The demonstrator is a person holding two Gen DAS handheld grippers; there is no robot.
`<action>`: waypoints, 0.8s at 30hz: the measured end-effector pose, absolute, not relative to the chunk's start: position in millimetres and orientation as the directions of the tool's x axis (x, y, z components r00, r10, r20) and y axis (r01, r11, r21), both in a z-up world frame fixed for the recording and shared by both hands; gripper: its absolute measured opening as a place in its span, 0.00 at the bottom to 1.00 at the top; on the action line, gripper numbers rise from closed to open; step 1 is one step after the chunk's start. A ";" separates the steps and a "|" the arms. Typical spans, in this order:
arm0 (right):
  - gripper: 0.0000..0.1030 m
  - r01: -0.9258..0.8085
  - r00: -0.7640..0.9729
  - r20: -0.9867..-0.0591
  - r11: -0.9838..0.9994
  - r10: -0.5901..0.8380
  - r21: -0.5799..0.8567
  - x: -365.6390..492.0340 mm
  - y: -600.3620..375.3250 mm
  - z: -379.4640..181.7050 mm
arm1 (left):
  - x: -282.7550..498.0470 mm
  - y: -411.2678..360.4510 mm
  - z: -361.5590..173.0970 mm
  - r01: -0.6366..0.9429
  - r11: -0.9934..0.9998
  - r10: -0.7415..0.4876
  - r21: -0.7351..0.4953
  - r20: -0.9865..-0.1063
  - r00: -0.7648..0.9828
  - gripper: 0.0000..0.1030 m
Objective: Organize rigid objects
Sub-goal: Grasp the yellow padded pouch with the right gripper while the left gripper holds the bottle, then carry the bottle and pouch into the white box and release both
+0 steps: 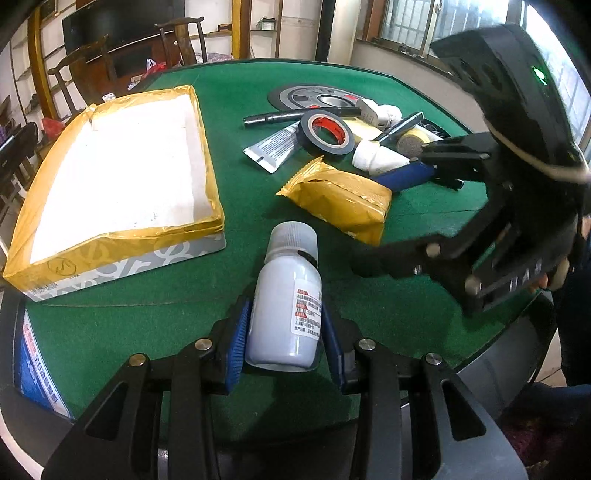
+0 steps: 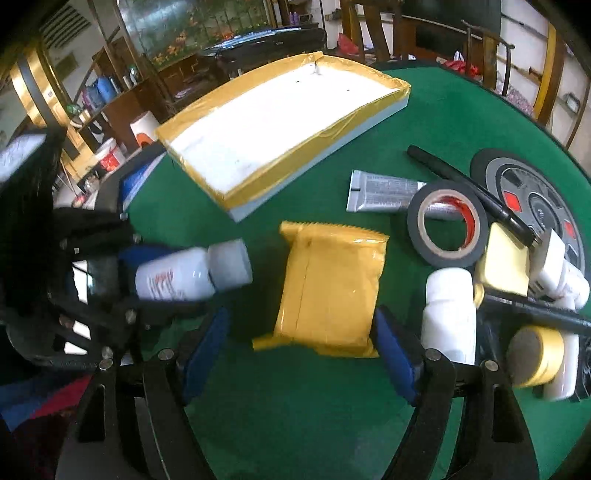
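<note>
My left gripper (image 1: 284, 332) clenches the white bottle (image 1: 284, 314) at lower centre; my right gripper (image 2: 301, 350) is spread around the yellow packet (image 2: 328, 291), not gripping; the tray (image 1: 207, 162) at upper left holds 0 items, so nearly everything remains.

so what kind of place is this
Probably a room in a home: a green felt-topped table, wooden chairs behind it, and barred windows suggest a lived-in games or dining room.
</note>
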State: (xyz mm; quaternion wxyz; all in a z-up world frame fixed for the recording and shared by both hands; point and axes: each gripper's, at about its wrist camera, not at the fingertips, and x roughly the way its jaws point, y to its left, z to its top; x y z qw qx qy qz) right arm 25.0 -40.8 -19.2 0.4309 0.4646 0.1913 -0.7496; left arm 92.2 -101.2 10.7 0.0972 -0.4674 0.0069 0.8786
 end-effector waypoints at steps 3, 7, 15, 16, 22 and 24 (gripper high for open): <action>0.73 0.808 -0.248 -0.853 -0.584 -0.459 0.079 23.6 -45.7 -17.1 | 91.6 -99.0 10.5 -0.171 -0.983 0.156 -0.074 -0.826 -0.541 0.34; 0.74 0.776 -0.249 -0.855 -0.622 -0.454 0.105 15.2 -50.5 -21.4 | 86.9 -96.8 9.5 -0.162 -0.985 0.133 -0.053 -0.834 -0.535 0.34; 0.39 0.691 -0.273 -0.814 -0.694 -0.512 0.204 10.4 -29.8 -23.4 | 85.8 -87.3 7.4 -0.148 -0.989 0.074 0.015 -0.816 -0.573 0.31; 0.39 0.683 -0.287 -0.809 -0.702 -0.513 0.203 12.5 -26.9 -23.5 | 86.2 -85.8 7.8 -0.147 -0.989 0.066 0.025 -0.812 -0.580 0.31; 0.39 0.653 -0.316 -0.749 -0.706 -0.583 0.274 19.7 -9.6 -11.8 | 92.1 -95.7 23.7 -0.140 -0.990 0.114 -0.034 -0.777 -0.620 0.31; 0.39 0.652 -0.315 -0.738 -0.701 -0.597 0.289 21.5 -8.9 -9.0 | 96.2 -102.0 30.1 -0.135 -0.990 0.123 -0.047 -0.763 -0.635 0.31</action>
